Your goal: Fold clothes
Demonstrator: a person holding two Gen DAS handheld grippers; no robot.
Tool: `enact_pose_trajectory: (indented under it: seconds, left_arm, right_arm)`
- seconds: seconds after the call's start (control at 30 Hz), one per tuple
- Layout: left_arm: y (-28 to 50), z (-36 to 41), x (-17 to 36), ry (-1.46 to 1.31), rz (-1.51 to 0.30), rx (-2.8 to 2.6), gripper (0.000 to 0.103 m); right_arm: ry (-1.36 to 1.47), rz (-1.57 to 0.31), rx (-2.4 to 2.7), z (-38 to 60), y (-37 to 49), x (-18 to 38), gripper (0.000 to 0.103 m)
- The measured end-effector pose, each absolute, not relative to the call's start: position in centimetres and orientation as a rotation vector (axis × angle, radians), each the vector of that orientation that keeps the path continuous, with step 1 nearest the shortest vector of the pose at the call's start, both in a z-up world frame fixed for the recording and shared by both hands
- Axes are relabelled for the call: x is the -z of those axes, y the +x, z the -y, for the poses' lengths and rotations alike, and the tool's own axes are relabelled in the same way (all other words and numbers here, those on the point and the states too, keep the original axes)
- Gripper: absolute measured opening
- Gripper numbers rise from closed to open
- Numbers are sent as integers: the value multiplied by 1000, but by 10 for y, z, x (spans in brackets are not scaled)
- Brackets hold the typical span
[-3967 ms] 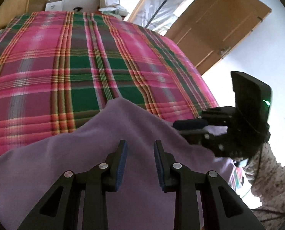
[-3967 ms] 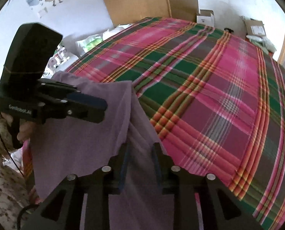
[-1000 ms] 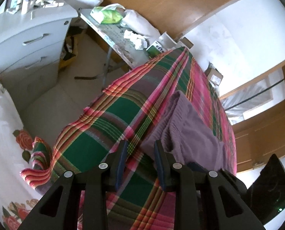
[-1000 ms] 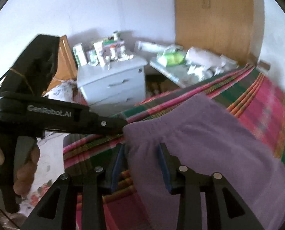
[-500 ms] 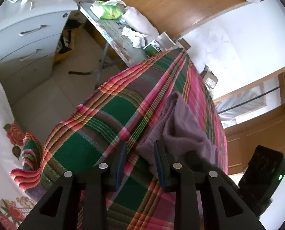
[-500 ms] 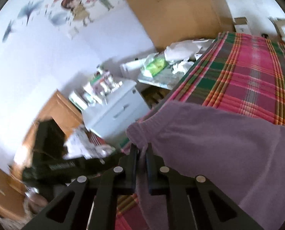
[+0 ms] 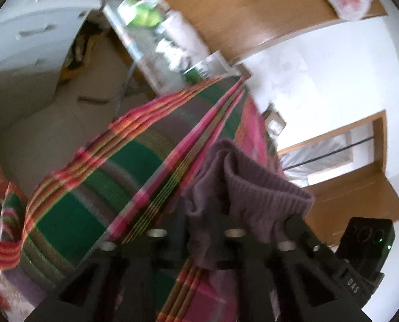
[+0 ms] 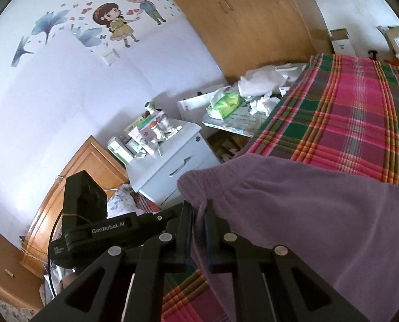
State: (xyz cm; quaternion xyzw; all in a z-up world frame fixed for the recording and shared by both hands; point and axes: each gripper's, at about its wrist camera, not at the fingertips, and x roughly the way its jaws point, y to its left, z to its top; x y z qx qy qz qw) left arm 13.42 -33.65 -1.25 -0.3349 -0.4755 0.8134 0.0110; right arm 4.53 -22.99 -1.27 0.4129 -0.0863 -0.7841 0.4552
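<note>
Right gripper (image 8: 198, 221) is clamping the ribbed waistband edge of the purple sweatpants (image 8: 306, 214), fabric pinched between both pads, jaws nearly together. Left gripper (image 7: 202, 214) has just been closing and is now gripping the same waistband, a bunch of purple cloth (image 7: 242, 187) wedged between its fingers; left view is motion-blurred so pad contact is a bit soft but cloth is clearly caught. In the right view the left gripper's black body (image 8: 92, 228) is sitting just beside the right one, at the left, its tip touching the garment near the same corner. In the left view the right gripper's body (image 7: 360, 263) is showing at lower right. Sweatpants are lying at the near end of the bed, waistband lifted off the plaid bedspread (image 8: 347, 112) near the bed's left edge, rest of the garment trailing back over the spread toward the right. Pink-green plaid cover is hanging over the bed's edge (image 7: 65, 201). Beyond that edge: white drawer unit (image 8: 172, 166) crowded with small bottles and boxes, a cluttered side table (image 8: 234, 112) with a green packet and crumpled tissues, wooden wardrobe (image 8: 247, 13) behind, cartoon wall sticker (image 8: 119, 18) on the white wall.
</note>
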Motion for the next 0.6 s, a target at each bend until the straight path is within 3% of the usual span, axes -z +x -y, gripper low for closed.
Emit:
enact_pose_trajectory:
  seconds: [0.2, 0.27, 0.4, 0.53, 0.6]
  left_arm:
    - [145, 343, 7, -981, 1504, -2595, 10]
    - [149, 346, 8, -969, 1527, -2606, 3]
    - [153, 348, 4, -960, 1488, -2664, 3]
    - [151, 343, 7, -1016, 1471, -2657, 3]
    - [148, 343, 9, -1035, 1488, -2636, 3]
  right_arm:
    - [1009, 112, 1938, 246, 54, 21, 8]
    - [999, 45, 1931, 259, 61, 26, 8]
    - [1054, -68, 1923, 276, 70, 51, 10]
    - [1003, -171, 1956, 283, 81, 53, 20]
    - [966, -220, 1958, 286, 88, 52, 40]
